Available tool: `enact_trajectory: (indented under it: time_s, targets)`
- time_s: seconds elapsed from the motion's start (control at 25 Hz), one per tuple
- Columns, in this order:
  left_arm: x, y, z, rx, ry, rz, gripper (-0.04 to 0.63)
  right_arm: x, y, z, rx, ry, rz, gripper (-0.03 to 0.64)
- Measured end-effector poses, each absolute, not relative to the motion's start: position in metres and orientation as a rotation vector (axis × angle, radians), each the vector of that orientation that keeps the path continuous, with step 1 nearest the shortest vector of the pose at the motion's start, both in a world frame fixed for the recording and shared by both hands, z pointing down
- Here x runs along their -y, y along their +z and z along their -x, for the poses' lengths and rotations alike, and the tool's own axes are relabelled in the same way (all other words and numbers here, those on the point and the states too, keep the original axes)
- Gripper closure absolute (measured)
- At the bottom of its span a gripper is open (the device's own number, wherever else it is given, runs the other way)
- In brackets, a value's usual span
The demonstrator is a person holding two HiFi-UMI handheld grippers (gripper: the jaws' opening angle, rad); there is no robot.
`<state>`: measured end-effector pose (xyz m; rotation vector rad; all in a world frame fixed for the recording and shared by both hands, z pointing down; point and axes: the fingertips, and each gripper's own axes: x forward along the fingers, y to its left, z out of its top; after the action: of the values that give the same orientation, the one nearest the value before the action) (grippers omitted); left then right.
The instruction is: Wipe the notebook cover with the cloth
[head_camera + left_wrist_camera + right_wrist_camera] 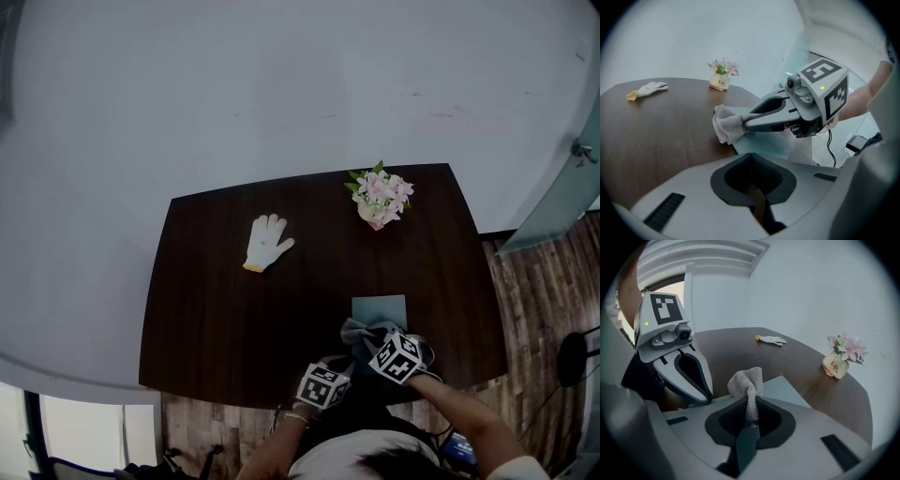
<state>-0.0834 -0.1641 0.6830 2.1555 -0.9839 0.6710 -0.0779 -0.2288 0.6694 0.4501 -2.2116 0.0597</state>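
Notebook (380,307): flat, teal cover up, at 5 o'clock on the dark table (206,319), near the front edge, within easy reach.
Cloth (359,330): bunched on the notebook's 7 o'clock corner. Right gripper (749,422) has its jaws clamped on the cloth's tail, leaving the loose wad forward as a pad. Wiping looks barely begun.
Left gripper (757,194): jaws together, nothing in them, off the book at 7 o'clock; likely waiting to steady it.
White glove (267,242) at 10 o'clock and flower pot (380,199) at 12 o'clock, both well apart.
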Motion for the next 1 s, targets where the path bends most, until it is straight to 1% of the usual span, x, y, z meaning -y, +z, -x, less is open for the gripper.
enact_trajectory:
  time_s: [1.0]
  targets:
    - [0.163,0.680,0.082,0.987,0.685,-2.148,0.577,0.237,0.677,-0.005,2.120,0.132,-0.625,0.574]
